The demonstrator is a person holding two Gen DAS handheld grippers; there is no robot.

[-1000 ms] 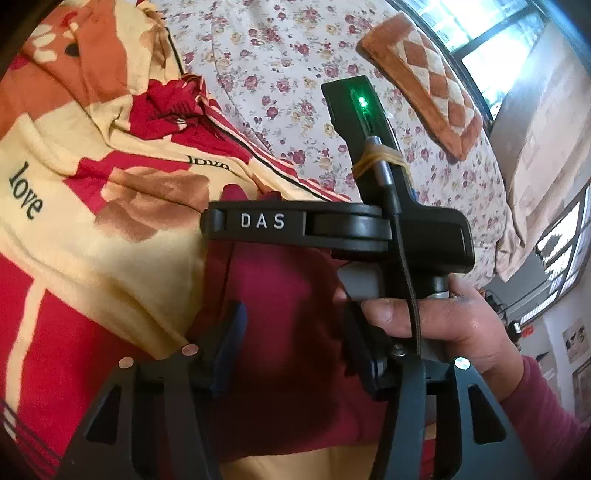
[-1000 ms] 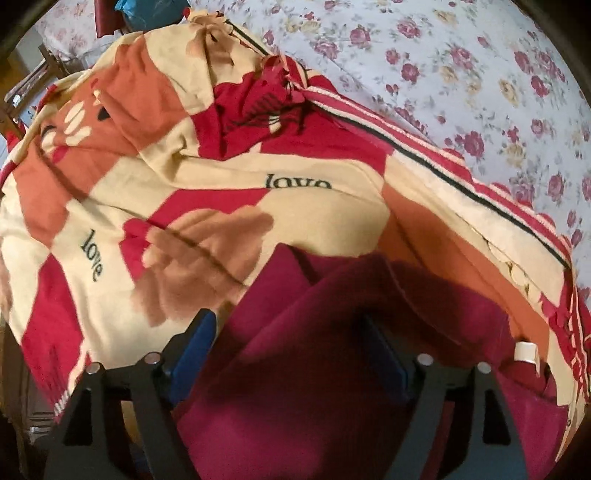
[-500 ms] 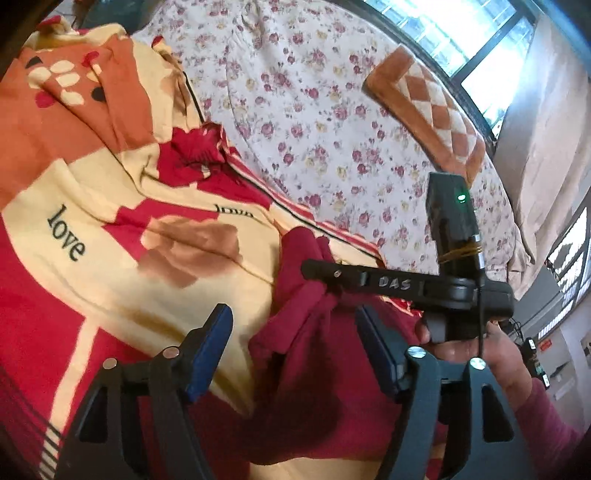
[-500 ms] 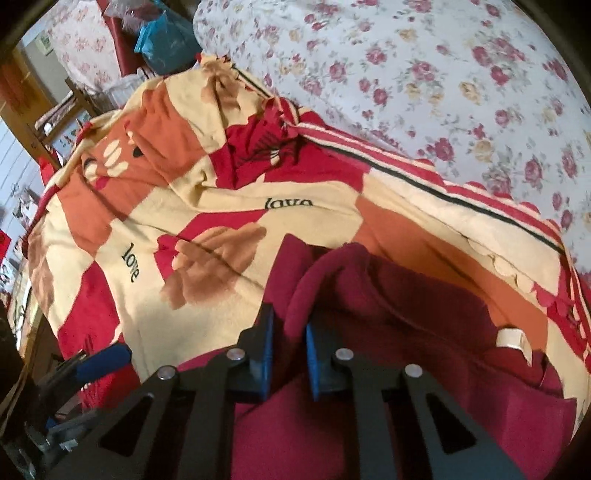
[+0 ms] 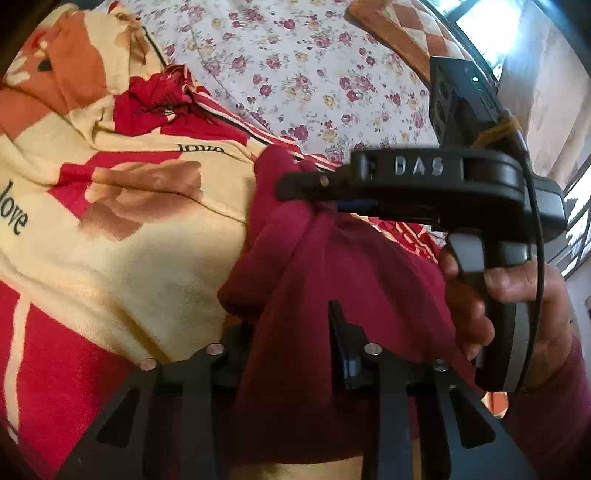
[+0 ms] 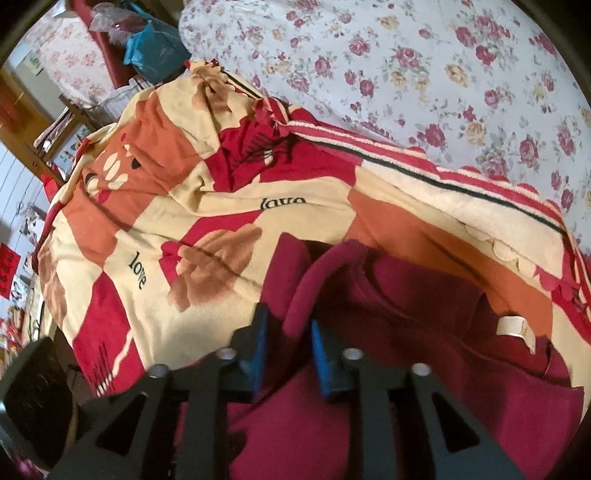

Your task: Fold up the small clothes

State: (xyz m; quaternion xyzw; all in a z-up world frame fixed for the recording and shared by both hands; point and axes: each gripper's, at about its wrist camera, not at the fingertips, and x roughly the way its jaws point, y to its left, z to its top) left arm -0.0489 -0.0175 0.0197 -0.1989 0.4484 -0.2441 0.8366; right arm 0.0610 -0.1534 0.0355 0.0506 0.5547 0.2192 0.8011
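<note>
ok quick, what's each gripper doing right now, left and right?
Left gripper: jaws closed on the maroon garment.
Right gripper: jaws closed on a raised fold of the same maroon garment.

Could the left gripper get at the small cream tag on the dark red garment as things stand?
Probably not directly: the left gripper is shut on the dark red fleece garment, so it must let go first. The cream tag lies uncovered.

Bed spread with a floral sheet (image 6: 424, 66); over its near side, a cream, red and orange blanket (image 5: 122, 236) printed "love". Orange checked pillow (image 5: 402, 33) at the far corner, below a bright window (image 5: 480, 26). Wooden furniture (image 6: 55, 133) and a blue bag (image 6: 155, 51) beyond the bed's far edge.
</note>
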